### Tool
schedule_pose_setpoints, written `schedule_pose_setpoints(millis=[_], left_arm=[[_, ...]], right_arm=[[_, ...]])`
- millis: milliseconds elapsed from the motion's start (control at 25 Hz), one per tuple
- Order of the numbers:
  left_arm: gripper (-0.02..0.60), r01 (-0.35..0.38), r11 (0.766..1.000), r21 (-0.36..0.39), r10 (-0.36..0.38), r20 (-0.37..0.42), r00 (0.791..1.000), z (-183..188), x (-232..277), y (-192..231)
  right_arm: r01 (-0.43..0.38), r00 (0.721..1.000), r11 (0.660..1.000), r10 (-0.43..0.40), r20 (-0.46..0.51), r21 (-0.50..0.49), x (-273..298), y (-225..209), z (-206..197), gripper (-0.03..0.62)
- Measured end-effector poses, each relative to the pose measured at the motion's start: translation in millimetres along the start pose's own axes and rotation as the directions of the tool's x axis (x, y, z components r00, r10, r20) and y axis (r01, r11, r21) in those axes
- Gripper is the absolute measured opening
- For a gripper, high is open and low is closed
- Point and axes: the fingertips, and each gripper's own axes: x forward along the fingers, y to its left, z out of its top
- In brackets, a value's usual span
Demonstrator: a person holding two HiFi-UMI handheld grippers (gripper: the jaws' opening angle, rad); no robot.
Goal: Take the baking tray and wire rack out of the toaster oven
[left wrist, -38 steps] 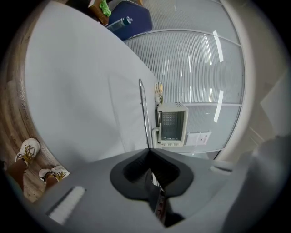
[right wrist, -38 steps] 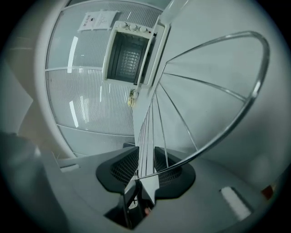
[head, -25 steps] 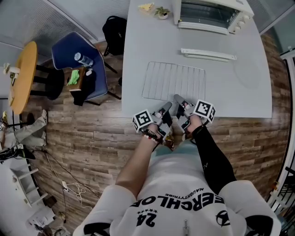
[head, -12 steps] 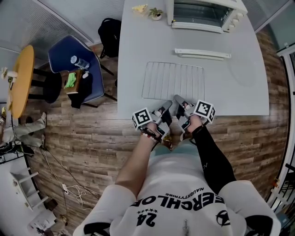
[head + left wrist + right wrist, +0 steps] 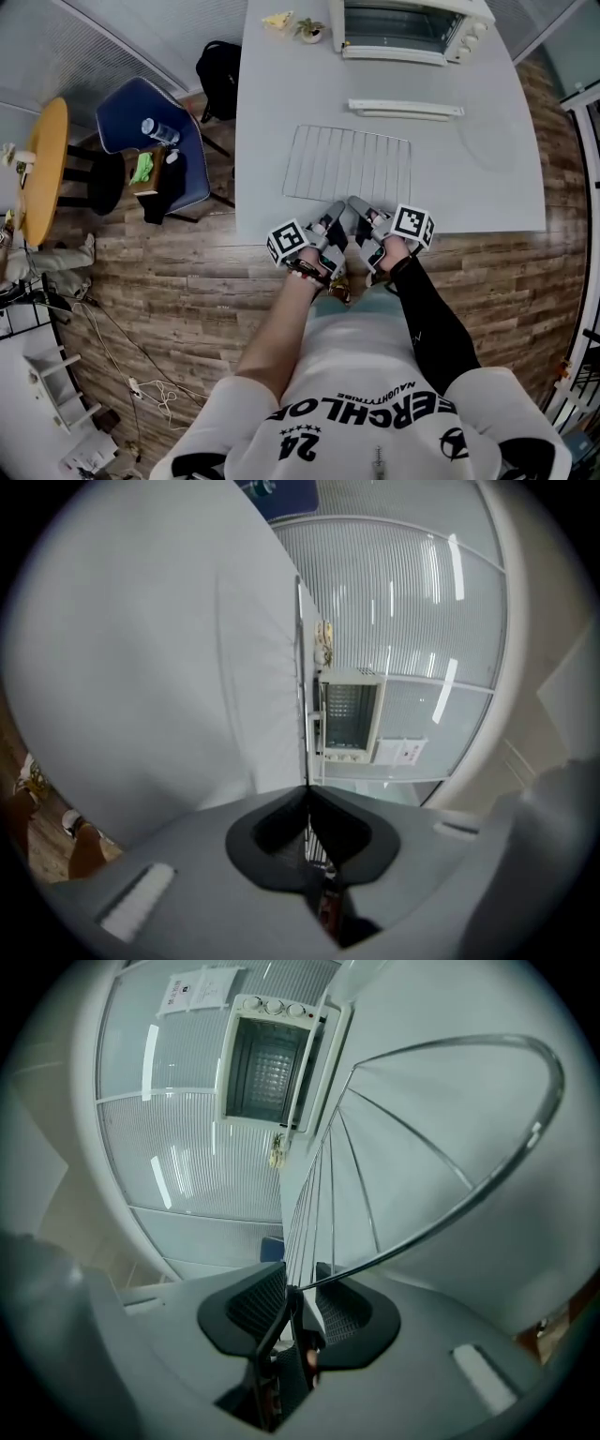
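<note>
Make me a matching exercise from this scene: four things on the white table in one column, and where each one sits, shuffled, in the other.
Things:
1. wire rack
2. baking tray
3. toaster oven
4. small potted plant

Places:
A. just left of the oven
B. flat near the front edge of the table
C. between the rack and the oven
D. at the far end, right of the plant

Pairs: 1-B, 2-C, 3-D, 4-A

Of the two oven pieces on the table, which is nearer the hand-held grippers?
The wire rack, the open grid at the near edge of the table; the solid white baking tray lies beyond it, toward the toaster oven.
</note>
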Motion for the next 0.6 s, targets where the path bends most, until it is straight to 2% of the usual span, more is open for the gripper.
schedule_pose_setpoints(millis=[120,240,360,440,600], left_arm=[[0.065,0.004,0.999,-0.039,-0.001,0.080,0.997,10,-3,1],[0.064,0.002,0.999,-0.048,0.004,0.120,0.993,18,-6,3],[0.066,-0.004,0.997,-0.071,0.012,0.119,0.993,14,-5,7],[0.066,-0.020,0.996,-0.086,0.029,0.107,0.994,10,-4,10],[0.067,-0.066,0.996,-0.055,0.069,0.063,0.996,1,-2,16]], right_arm=[[-0.006,1.000,1.000,0.006,-0.004,-0.012,-2,2,-2,0.094],[0.001,1.000,1.000,-0.001,-0.003,-0.006,-5,-2,-3,0.094],[0.019,1.000,1.000,-0.019,0.011,-0.002,-10,-7,-3,0.090],[0.043,0.999,0.999,-0.043,0.019,0.009,-13,-14,-1,0.043],[0.088,0.996,0.996,-0.089,0.027,0.025,-17,-25,1,0.044]])
